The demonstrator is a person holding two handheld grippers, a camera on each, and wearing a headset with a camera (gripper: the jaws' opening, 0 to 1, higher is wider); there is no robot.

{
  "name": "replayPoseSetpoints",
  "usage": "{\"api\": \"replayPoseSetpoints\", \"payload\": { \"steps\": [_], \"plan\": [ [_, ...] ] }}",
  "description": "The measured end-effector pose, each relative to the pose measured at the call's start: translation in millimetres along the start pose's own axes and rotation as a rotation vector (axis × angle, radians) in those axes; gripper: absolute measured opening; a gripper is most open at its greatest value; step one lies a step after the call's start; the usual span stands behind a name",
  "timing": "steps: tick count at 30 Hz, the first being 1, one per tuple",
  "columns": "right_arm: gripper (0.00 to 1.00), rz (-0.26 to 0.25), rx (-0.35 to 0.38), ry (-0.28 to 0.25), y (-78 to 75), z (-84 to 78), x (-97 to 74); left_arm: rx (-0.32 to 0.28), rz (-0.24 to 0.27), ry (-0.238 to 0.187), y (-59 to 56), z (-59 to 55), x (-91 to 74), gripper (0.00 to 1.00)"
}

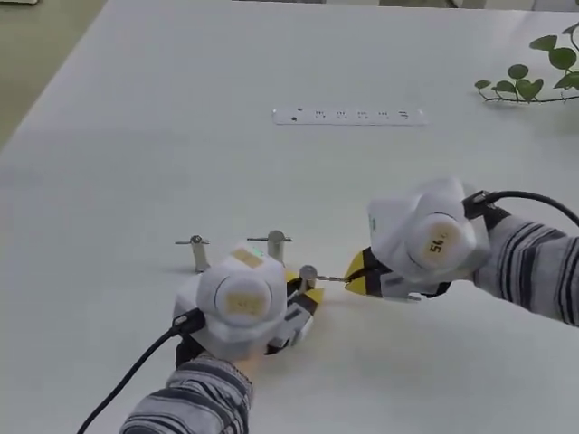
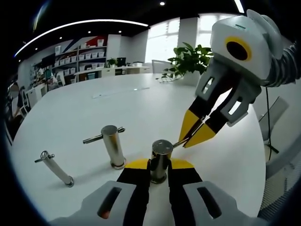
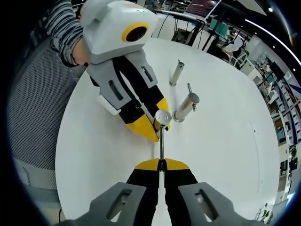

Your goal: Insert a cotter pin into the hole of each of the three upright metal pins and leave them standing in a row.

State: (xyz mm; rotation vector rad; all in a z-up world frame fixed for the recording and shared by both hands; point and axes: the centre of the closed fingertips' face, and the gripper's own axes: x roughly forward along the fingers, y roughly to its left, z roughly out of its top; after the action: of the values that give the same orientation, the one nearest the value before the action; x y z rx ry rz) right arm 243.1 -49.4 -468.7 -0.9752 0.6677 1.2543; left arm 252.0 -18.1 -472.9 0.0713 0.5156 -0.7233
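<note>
Steel pin (image 2: 161,151) clamped in left gripper (image 2: 160,165); right gripper (image 3: 161,165) pinches cotter pin (image 3: 161,141), tip at pin's head (cottered pins (image 2: 113,147) beyond left gripper).

It looks like an office: a big white table (image 1: 271,54), shelves (image 2: 92,51) full of boxes (image 2: 84,57), and a green plant (image 2: 188,59)

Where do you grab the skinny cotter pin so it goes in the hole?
Grab the cotter pin by its back end, coming from the side away from the upright metal pin, as the right gripper does. It is thin, straight and level, so an end grip leaves the tip free, aimed at the pin's head.
</note>
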Motion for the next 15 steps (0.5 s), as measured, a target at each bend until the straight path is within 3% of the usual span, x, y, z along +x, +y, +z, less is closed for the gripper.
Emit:
{"api": "replayPoseSetpoints", "payload": {
  "steps": [15],
  "plan": [
    [0.0,-0.01,0.022,-0.018,-0.6,-1.0,1.4,-0.011,0.006,0.007,0.3,-0.4,0.1,0.11]
  ]
}}
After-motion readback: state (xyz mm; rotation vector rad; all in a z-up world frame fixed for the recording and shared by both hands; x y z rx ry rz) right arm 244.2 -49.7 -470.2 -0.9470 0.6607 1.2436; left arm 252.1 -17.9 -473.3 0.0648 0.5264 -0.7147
